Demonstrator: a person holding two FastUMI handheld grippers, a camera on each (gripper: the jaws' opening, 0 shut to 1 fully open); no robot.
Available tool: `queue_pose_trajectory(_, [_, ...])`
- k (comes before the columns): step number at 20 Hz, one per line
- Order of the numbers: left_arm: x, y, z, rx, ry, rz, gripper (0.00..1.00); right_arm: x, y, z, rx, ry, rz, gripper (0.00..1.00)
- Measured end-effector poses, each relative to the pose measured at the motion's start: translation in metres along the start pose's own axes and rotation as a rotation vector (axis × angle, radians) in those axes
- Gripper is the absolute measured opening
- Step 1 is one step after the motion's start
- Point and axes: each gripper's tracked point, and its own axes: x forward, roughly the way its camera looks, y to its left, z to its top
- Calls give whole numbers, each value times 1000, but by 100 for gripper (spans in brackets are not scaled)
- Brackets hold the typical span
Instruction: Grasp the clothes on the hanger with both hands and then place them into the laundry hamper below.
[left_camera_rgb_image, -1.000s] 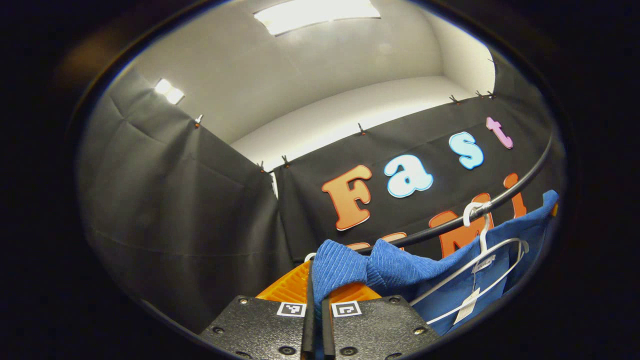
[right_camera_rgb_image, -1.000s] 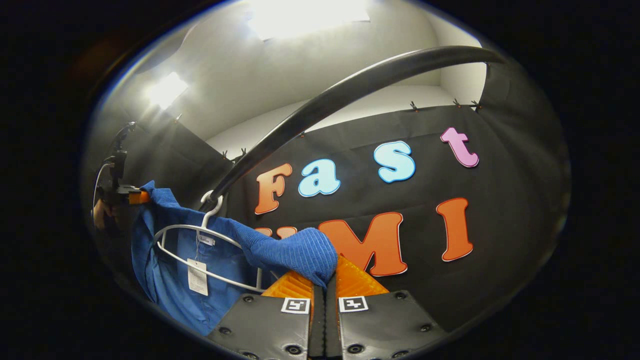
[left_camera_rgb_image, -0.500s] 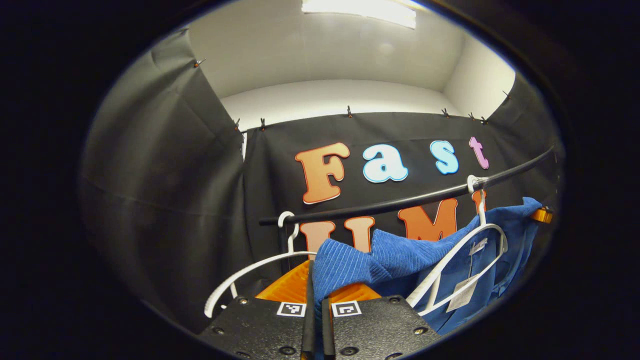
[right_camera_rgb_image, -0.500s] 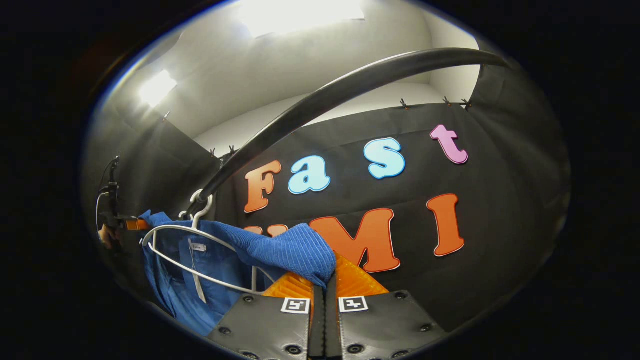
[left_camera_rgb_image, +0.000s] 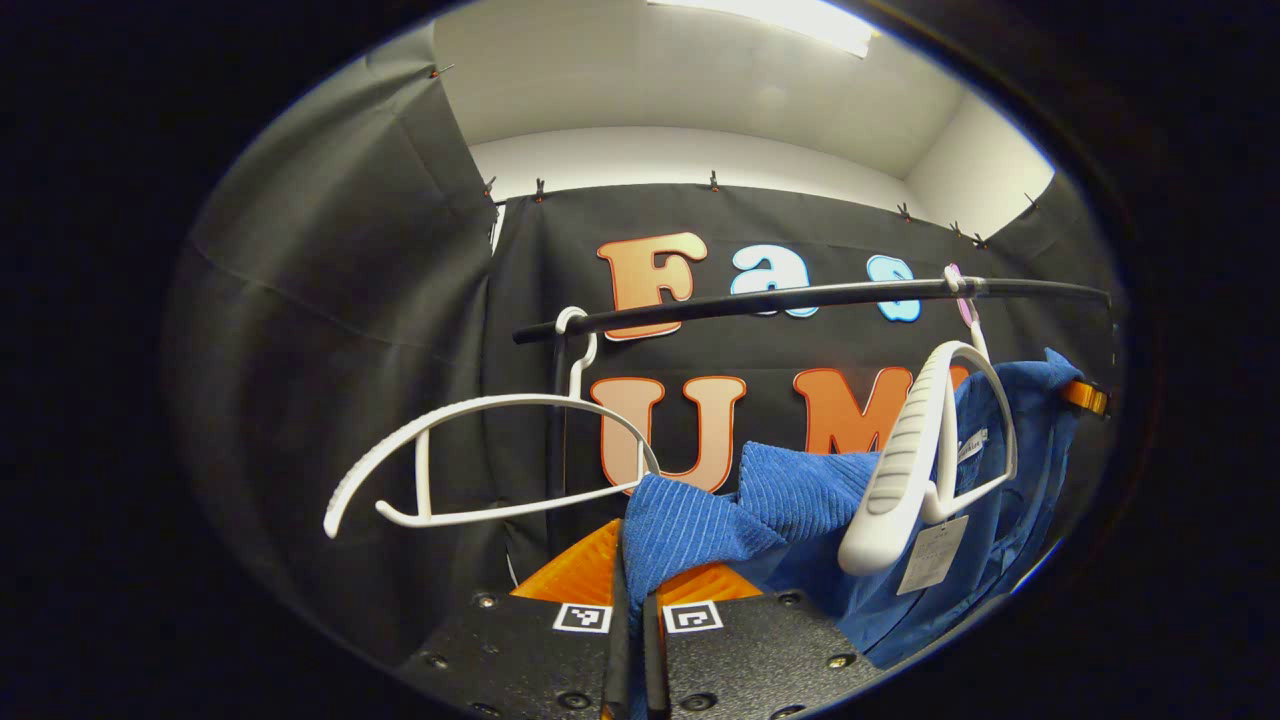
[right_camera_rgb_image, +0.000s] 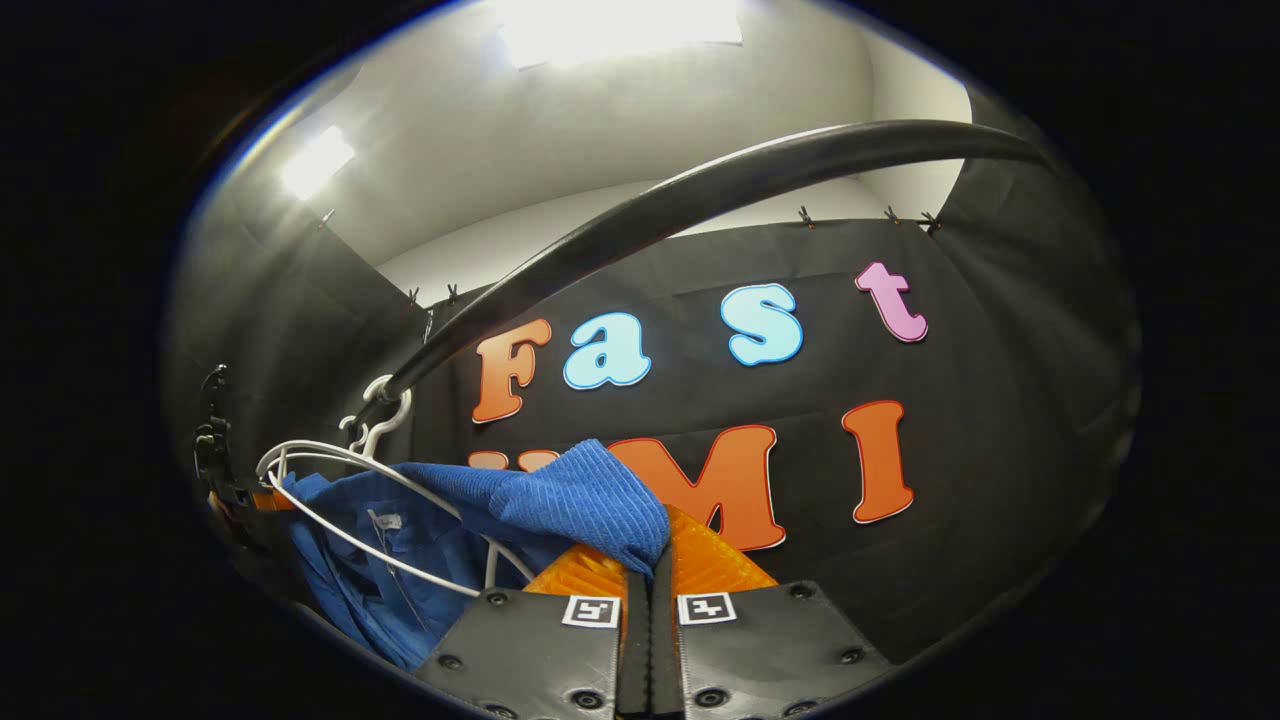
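Observation:
A blue ribbed garment stretches between both grippers. My left gripper is shut on one bunched edge of it. In the right gripper view the blue garment runs left from my right gripper, which is shut on its other edge. A white hanger hangs from the black rail, in front of the cloth with a paper tag below it. The white hanger and the black rail also show in the right gripper view, with the left gripper far off at the left.
A second, bare white hanger hangs at the left end of the rail. The black cloth wall closes the booth behind and to the left. The hamper is out of sight.
Both grippers have sunk with the garment, so the rail now sits higher in both views. The cloth has slid off the hanger's near arm, and the bare hanger has come fully into view.

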Motion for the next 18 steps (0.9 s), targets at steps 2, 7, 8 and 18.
queue_pose_trajectory(2, [-6, -6, -7, 6, 1, 11, 6, 9, -2, -7, 0, 5, -23, 7])
queue_pose_trajectory(7, [-25, -18, -41, -26, 50, 27, 6, 32, -22, -41, 7, 73, -57, 7])
queue_pose_trajectory(8, [-31, -22, -48, -39, 57, 31, 7, 35, -26, -48, 9, 86, -63, 7])
queue_pose_trajectory(18, [-72, -60, -85, -52, 119, 81, 6, 12, -42, -85, -52, 196, -14, 8])
